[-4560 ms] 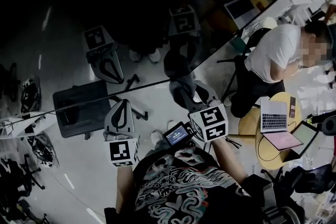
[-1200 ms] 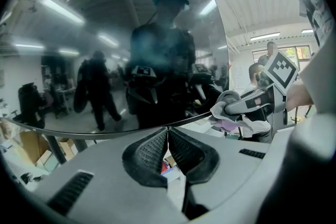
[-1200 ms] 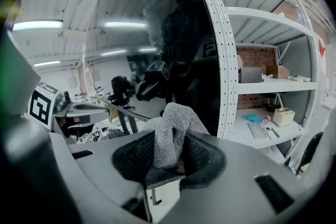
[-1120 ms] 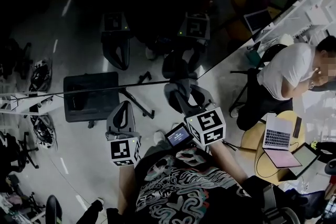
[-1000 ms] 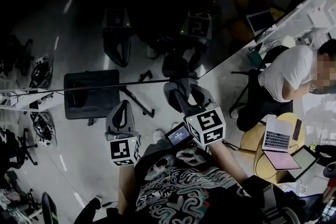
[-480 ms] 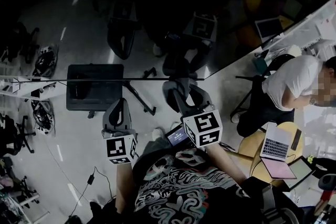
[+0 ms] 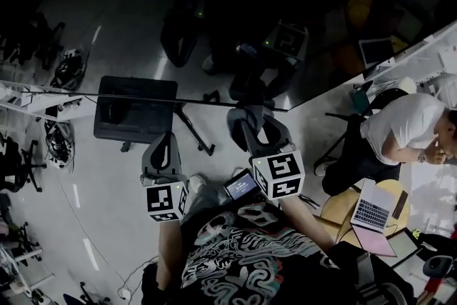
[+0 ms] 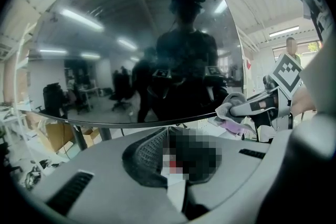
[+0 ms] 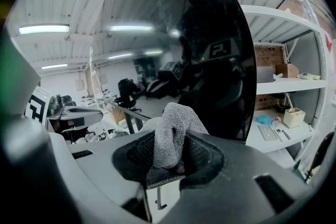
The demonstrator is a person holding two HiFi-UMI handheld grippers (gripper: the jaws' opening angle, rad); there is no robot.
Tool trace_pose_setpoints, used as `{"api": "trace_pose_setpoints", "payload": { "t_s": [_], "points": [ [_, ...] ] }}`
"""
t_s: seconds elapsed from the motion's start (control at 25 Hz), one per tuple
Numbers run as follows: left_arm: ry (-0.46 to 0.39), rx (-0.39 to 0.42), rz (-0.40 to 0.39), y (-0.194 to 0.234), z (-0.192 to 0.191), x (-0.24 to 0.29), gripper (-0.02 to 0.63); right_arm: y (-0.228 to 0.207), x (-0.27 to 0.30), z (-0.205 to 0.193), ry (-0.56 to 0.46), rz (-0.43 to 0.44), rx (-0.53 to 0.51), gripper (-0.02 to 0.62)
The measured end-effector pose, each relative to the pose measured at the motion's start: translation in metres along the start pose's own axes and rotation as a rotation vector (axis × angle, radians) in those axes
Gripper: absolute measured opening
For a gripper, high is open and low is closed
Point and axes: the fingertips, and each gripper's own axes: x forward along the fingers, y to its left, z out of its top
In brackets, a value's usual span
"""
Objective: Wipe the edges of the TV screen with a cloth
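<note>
Right gripper (image 9: 170, 157): jaws clamped on the cloth (image 9: 173, 128), a grey, nubbly terry fold that stands up from the black mesh pads as a rounded, thumb-shaped wad. From the left gripper view the wad sits at the lower edge of the TV screen (image 8: 131, 34), near its right corner; I cannot tell whether it is touching. The screen is a dark, glossy, flat panel with a thin straight rim, mirroring ceiling strip lights and my silhouette. Left gripper (image 7: 167, 139): jaws together, with nothing seen between the mesh pads, held just below the same lower edge, to the left of the right gripper and apart from it. Both grippers have smooth matte grey shells; each carries a white cube with black square markers (image 7: 280, 175).
</note>
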Motion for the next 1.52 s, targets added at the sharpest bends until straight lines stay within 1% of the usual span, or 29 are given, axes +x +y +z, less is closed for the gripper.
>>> {"api": "trace_pose_setpoints", "payload": {
  "t_s": [0.52,0.72,0.96,1.52],
  "points": [
    [-0.014,-0.027,-0.001,0.043,-0.003,-0.009,0.018,0.025,0.018,0.002,0.015,-0.015,0.003,0.135],
    [-0.02,-0.035,0.005,0.059,-0.001,-0.013,0.019,0.034,0.025,0.008,0.017,-0.022,-0.006,0.135],
    [-0.016,-0.047,0.015,0.085,-0.008,-0.018,0.02,0.051,0.04,0.01,0.026,-0.022,-0.015,0.135],
    [-0.014,-0.067,0.023,0.126,-0.027,-0.029,0.018,0.081,0.062,0.009,0.034,-0.035,-0.019,0.135]
  ]
}}
